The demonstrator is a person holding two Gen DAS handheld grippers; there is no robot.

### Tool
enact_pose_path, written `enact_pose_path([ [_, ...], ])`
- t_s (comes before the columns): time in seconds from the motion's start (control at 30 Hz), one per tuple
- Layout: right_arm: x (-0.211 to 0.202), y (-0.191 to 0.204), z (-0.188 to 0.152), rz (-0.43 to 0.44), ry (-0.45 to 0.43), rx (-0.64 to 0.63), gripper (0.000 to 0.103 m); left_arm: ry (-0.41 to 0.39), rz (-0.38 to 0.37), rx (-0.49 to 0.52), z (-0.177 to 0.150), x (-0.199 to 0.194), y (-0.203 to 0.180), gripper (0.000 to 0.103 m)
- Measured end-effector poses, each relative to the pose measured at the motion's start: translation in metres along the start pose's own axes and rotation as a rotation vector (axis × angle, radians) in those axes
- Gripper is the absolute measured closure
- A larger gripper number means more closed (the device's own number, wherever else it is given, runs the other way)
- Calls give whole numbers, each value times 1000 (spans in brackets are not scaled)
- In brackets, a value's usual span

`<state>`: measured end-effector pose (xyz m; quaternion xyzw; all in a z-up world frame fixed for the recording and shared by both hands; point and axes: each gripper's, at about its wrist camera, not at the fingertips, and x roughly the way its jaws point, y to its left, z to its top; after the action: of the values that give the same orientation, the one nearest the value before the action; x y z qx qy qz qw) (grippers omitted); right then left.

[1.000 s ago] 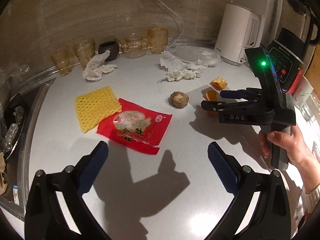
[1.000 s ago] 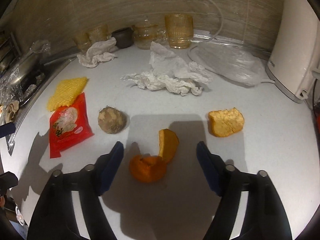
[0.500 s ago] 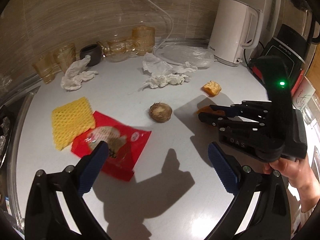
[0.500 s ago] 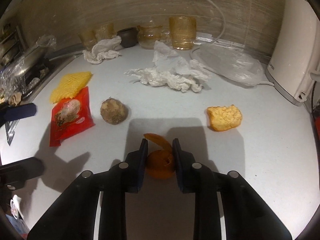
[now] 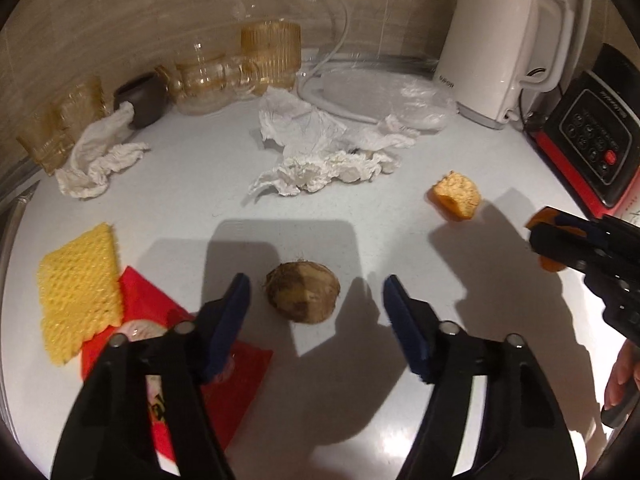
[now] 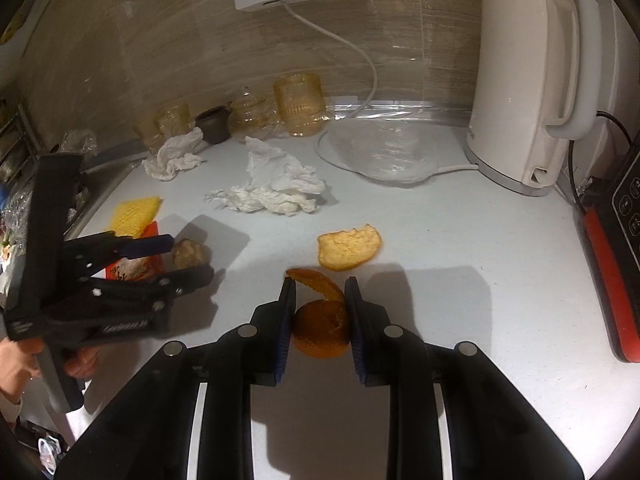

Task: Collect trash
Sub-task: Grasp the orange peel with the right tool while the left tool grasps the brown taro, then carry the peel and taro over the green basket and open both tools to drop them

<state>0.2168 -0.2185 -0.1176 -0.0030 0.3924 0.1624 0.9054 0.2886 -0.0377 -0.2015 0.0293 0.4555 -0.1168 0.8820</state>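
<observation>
The white bench (image 5: 400,264) looks closer in the left view than a second ago, and the white kettle (image 6: 532,80) stands taller in the right view. The left hand-held gripper (image 5: 316,300) was spread wide over bare bench; now it has come in around the brown round lump (image 5: 303,297), one blue finger on each side, not touching it, and its jaws have just been closing. The right hand-held gripper (image 6: 320,300) was spread around the orange peel (image 6: 320,322) lying on the bench; now it is pinching the peel tight and has lifted it up off the bench
</observation>
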Motion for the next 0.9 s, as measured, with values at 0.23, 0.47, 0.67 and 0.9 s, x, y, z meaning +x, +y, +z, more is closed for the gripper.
enact_pose_path([
  [0.23, 3, -10, -4, 8, 7, 28, 77, 9, 17, 12, 3, 12, -2, 65],
  [0.47, -3, -6, -5, 2, 10, 35, 77, -3, 10, 25, 1, 3, -3, 66],
  [0.67, -32, 15, -8, -6, 0, 39, 77, -43, -21, 0, -10, -51, -4, 66],
  [0.9, -87, 61, -35, -12, -14, 61, 77, -58, -41, 7, -54, -130, -11, 66],
])
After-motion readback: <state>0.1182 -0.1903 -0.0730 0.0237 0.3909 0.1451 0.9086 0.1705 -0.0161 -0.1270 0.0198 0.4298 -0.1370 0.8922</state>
